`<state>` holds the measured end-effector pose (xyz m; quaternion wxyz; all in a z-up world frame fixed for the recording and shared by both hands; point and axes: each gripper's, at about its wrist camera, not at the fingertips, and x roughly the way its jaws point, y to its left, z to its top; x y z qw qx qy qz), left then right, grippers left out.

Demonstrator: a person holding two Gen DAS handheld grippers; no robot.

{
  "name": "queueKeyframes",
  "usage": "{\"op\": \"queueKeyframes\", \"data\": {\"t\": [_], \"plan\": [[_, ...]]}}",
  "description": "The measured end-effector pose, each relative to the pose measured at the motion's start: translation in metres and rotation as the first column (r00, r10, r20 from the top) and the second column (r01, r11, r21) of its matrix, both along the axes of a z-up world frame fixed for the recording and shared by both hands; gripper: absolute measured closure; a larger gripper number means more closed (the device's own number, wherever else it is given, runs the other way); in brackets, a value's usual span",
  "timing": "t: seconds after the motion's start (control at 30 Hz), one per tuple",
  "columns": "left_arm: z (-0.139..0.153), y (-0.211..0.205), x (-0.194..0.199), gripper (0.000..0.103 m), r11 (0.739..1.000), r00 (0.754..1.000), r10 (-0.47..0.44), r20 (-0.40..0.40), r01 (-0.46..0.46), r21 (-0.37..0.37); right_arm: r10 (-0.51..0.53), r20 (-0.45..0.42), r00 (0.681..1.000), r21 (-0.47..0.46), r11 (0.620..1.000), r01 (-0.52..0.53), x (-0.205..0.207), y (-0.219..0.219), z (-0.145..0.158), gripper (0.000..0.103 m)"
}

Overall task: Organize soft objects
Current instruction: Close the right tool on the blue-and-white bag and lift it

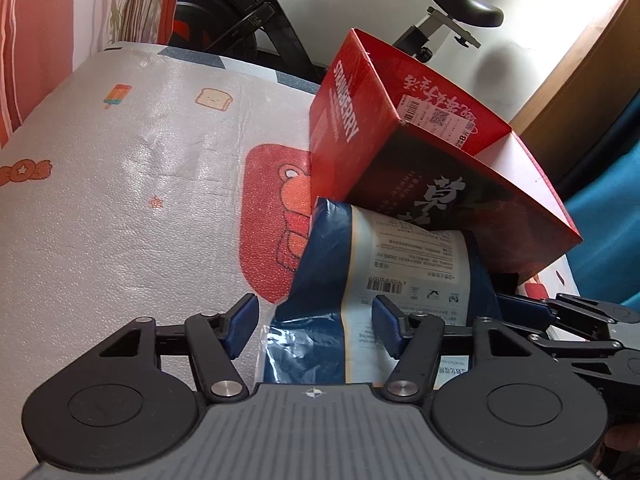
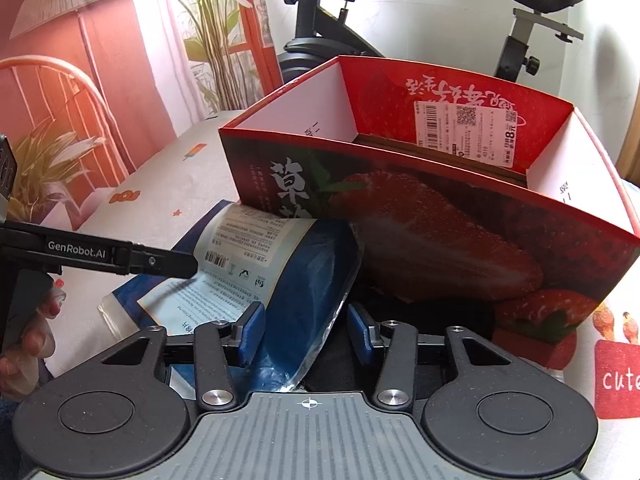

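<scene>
Two grippers: both are down low by the blue bag.
Left gripper [image 1: 314, 326]: its jaws are wide apart. The bag's bottom edge sits in the gap, but the blue pads [image 1: 242, 326] do not press on it.
Right gripper [image 2: 306, 334]: its jaws are wide apart too. The shiny edge of the bag lies between them, not squeezed.
Blue bag [image 2: 304, 264]: it lies on the table with its white label [image 1: 416, 264] facing up. Its far end is tucked under the red box.
Red box [image 2: 440, 216]: it has a strawberry picture and an open top. It is tipped up and leans on the bag.
Table cover [image 1: 140, 184]: white, with a toast, an ice pop and a red bear patch.
Behind: an exercise bike [image 2: 536, 8] by the wall.
</scene>
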<state>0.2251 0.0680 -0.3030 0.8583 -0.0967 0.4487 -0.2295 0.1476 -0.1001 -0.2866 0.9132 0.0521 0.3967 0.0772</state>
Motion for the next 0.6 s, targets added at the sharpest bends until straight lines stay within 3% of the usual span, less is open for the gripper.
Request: {"op": "queueKeyframes", "data": {"t": [0.23,0.37,0.43,0.6], "plan": [[0.002,-0.003,-0.002,0.04,1.0,1.0,-0.001,0.01,0.001,0.012,0.008,0.004,1.0,-0.02,1.0,-0.008,-0.001,0.003,-0.001,0.062],[-0.002,-0.003,0.003,0.04,0.996,0.999,0.037,0.022,-0.038,0.077,-0.009,-0.009,1.0,0.007,1.0,0.009,0.002,-0.001,-0.003,0.062],[-0.003,-0.001,0.007,0.04,0.998,0.999,0.042,0.008,-0.043,0.055,-0.012,-0.012,1.0,0.016,1.0,0.012,0.003,-0.002,-0.004,0.062],[-0.001,-0.013,0.006,0.041,0.998,1.0,-0.021,0.01,0.021,0.055,-0.021,-0.024,1.0,0.053,0.998,0.022,0.007,-0.005,-0.006,0.061]]}}
